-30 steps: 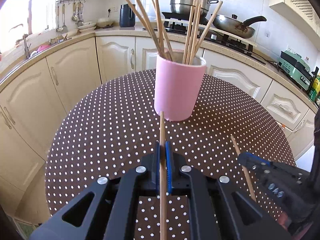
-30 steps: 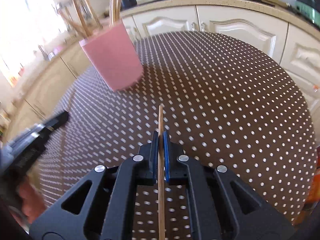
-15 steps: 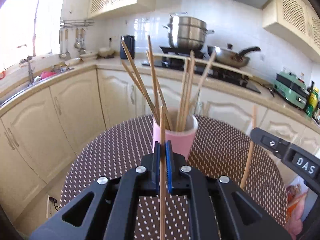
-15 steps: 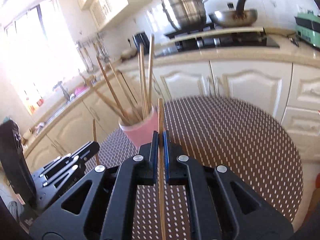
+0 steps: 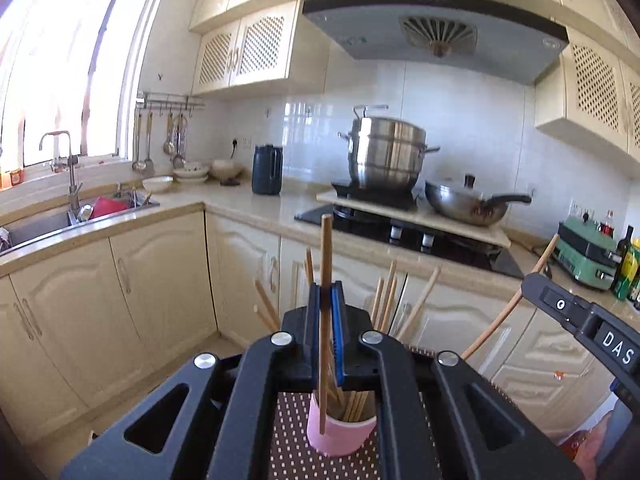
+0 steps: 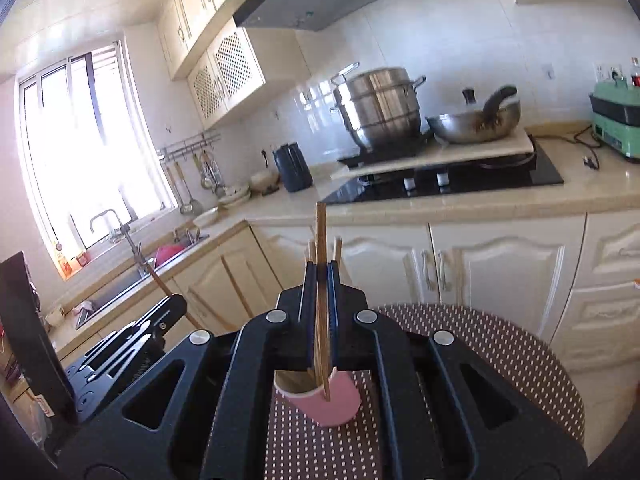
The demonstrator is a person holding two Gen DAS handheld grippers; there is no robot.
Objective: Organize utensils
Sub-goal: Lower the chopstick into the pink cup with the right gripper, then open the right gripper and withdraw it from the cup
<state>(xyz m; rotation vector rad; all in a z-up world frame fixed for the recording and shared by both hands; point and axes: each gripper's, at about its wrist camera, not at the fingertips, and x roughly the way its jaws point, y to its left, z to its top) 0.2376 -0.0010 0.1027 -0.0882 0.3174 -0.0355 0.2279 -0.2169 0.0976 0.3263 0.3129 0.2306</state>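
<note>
Currently we're holding one chopstick per gripper; left gripper (image 5: 326, 300) jaws are clamped on the left chopstick (image 5: 326, 248), right gripper (image 6: 319, 280) jaws clamped on the right chopstick (image 6: 321, 232); both sticks are standing near vertical at frame centre; pink cup (image 5: 340, 434) with its bundle of chopsticks (image 5: 384, 292) is sitting low centre, below and beyond the jaws on the dotted table (image 6: 480, 344); in each view the lower tip is overlapping the cup, so we're judging neither hand clearly nearer.
</note>
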